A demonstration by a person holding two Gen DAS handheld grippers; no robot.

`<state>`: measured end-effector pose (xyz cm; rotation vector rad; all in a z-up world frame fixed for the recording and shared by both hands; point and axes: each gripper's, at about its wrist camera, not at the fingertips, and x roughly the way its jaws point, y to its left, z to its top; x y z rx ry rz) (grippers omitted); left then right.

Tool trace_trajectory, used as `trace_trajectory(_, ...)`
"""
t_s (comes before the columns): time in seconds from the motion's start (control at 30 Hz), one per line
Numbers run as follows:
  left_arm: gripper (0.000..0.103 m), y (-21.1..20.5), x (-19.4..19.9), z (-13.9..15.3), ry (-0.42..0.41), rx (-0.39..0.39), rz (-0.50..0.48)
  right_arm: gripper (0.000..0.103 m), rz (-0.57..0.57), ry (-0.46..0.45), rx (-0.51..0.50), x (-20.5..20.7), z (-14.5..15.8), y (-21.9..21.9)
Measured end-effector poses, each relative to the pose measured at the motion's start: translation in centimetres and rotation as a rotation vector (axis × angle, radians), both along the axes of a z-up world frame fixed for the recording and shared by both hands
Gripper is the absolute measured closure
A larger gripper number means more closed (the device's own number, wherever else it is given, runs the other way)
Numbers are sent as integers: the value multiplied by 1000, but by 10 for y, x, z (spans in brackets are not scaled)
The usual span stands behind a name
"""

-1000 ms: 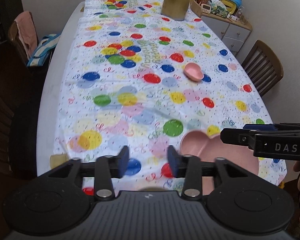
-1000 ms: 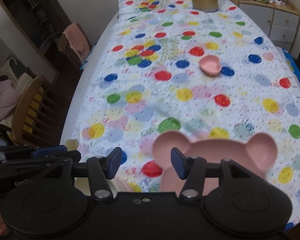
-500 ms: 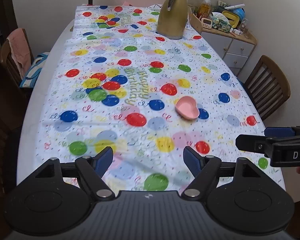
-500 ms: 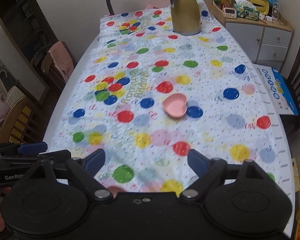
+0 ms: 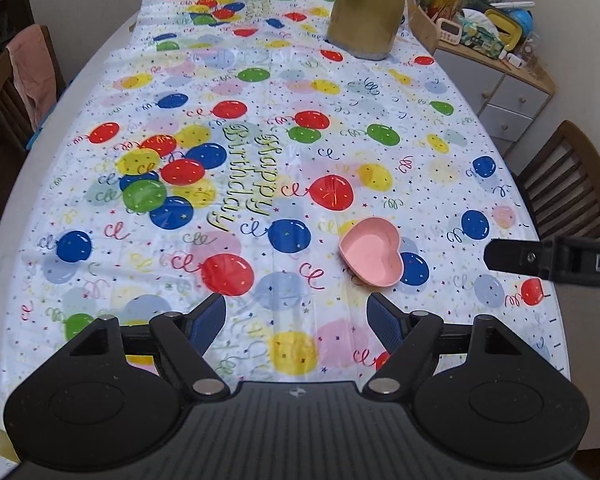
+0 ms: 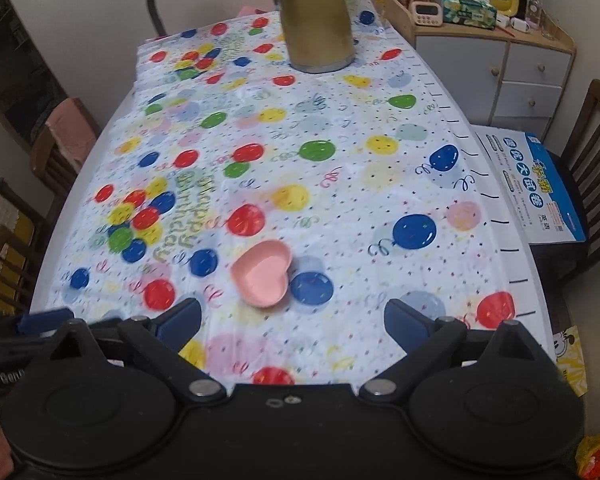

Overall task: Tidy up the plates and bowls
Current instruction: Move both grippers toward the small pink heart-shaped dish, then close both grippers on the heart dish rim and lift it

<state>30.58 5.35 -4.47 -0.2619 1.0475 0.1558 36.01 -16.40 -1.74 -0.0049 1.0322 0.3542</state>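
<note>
A small pink heart-shaped bowl [image 5: 374, 255] sits on the balloon-print tablecloth [image 5: 260, 128], in the right wrist view [image 6: 263, 278] too. My left gripper [image 5: 296, 320] is open and empty, above the cloth, with the bowl just ahead and to its right. My right gripper [image 6: 292, 322] is open wide and empty, the bowl just ahead between its fingers' lines. The right gripper's finger [image 5: 540, 260] shows at the left view's right edge. The pink bear-shaped plate is out of view.
A gold kettle [image 6: 316, 20] stands at the table's far end. A cabinet [image 6: 500, 68] with clutter is at the far right. Wooden chairs [image 5: 568, 184] stand on both sides, one with a pink cloth [image 5: 32, 64]. A blue box [image 6: 536, 188] lies right of the table.
Both grippers opened wider and moved forward over the table toward the heart bowl. The bear-shaped plate near the front edge has dropped out of view.
</note>
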Motion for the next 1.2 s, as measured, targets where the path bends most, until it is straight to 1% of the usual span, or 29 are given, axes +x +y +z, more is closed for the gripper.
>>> trace_trajectory(0.2,26,-11,23,-26,20,-15,29,8,-38,80,19,44,-27,-4)
trace_trajectory(0.3,26,-16,32,-40,37,-19,41,11,-38,101,20,57,-41,1)
trace_trajectory(0.47,26,-17,44,-56,55,-21,66,18,-33,125,16,72,-62,8)
trace_trajectory(0.5,26,-17,46,-59,58,-21,69,22,-27,131,18,75,-65,10)
trace_trajectory(0.6,26,-20,55,-66,63,-25,60,26,-25,141,15,83,-74,13)
trace_trajectory(0.77,26,-28,64,-74,59,-35,52,37,-22,158,19,95,-86,20)
trace_trajectory(0.87,27,-31,68,-78,62,-38,54,45,-21,166,24,99,-93,21)
trace_trajectory(0.9,27,-31,69,-79,61,-39,54,50,-17,175,29,101,-96,22)
trace_trajectory(0.93,33,-32,70,-79,59,-41,53,55,-15,184,33,102,-99,23)
trace_trajectory(0.97,37,-33,72,-80,59,-43,50,56,-11,189,39,103,-101,25)
trace_trajectory(1.03,51,-34,74,-84,68,-42,50,64,-1,194,48,104,-104,27)
trace_trajectory(1.07,55,-34,75,-85,73,-45,51,66,3,194,51,105,-105,28)
trace_trajectory(1.1,63,-33,76,-87,76,-54,51,68,5,195,53,105,-106,30)
trace_trajectory(1.17,66,-33,76,-89,74,-67,50,74,11,199,60,107,-109,31)
trace_trajectory(1.2,70,-34,76,-89,71,-67,49,78,14,202,65,107,-110,32)
